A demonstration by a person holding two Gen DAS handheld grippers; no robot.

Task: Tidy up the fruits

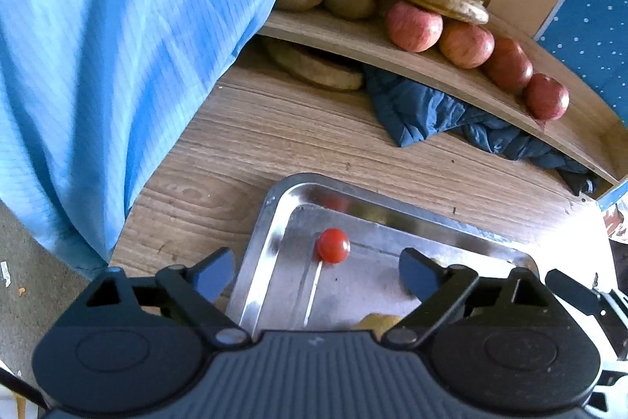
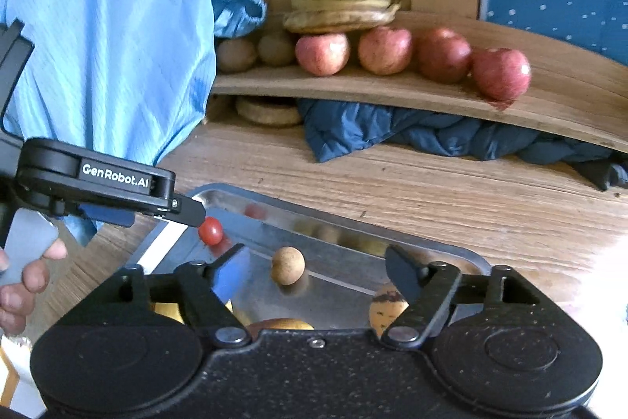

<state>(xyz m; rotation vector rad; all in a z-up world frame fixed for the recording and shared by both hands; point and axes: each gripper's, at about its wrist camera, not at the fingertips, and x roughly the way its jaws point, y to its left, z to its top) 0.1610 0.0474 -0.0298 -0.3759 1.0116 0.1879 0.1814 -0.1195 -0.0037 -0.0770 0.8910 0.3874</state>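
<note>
A red cherry tomato (image 1: 333, 245) lies in a steel tray (image 1: 282, 207) on the wooden table. My left gripper (image 1: 316, 271) is open just above the tray, the tomato a little ahead between its fingers. In the right wrist view the left gripper (image 2: 192, 213) hangs over the tomato (image 2: 210, 230). My right gripper (image 2: 314, 271) is open and empty over the tray (image 2: 443, 250), with a small round tan fruit (image 2: 288, 265) between its fingers. Other yellow-brown fruits (image 2: 386, 307) lie in the tray, partly hidden.
A wooden shelf (image 2: 392, 87) at the back holds several red apples (image 2: 384, 50), bananas (image 2: 341, 4) and kiwis (image 2: 236, 54). A dark blue cloth (image 2: 392, 130) and flat brown items lie under it. A person's blue garment (image 1: 117, 46) hangs at left.
</note>
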